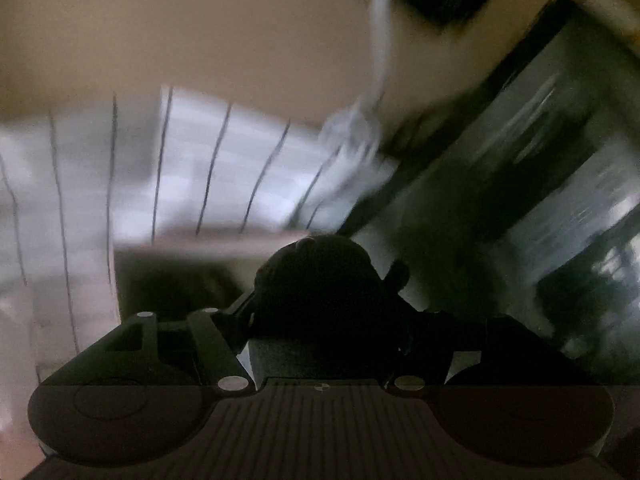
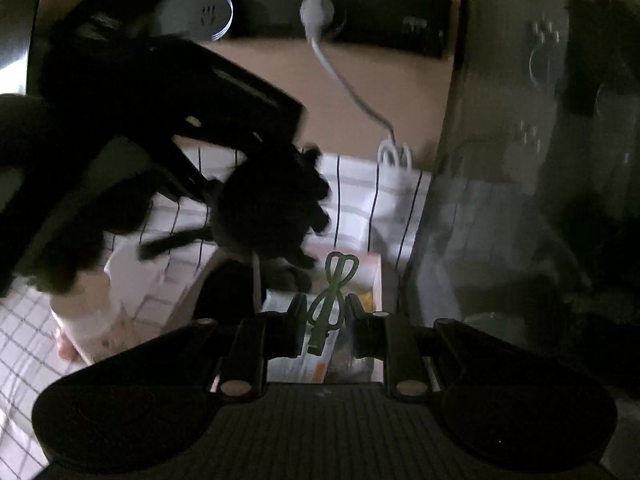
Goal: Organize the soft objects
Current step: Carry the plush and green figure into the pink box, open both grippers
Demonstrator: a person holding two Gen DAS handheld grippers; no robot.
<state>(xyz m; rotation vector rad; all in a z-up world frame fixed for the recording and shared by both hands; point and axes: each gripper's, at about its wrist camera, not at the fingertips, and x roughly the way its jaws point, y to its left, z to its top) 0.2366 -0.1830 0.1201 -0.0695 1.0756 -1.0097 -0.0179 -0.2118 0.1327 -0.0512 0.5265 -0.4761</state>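
A black furry soft toy [image 1: 320,280] fills the gap between my left gripper's [image 1: 324,308] fingers, which are shut on it. In the right wrist view the same toy [image 2: 272,208] hangs from the left gripper [image 2: 216,196] above an open white box [image 2: 378,280]. My right gripper [image 2: 326,316] is shut on a thin green looped thing [image 2: 330,292] that stands upright between its fingers, over the same box. The left wrist view is heavily blurred; the box's pale rim [image 1: 200,244] shows just beyond the toy.
A white cloth with dark grid lines [image 2: 360,192] covers the surface around the box. A black power strip [image 2: 384,32] on the beige wall has a white plug and cable [image 2: 344,80]. A dark glass-fronted cabinet [image 2: 520,160] stands to the right. A white bag [image 2: 80,320] lies at the left.
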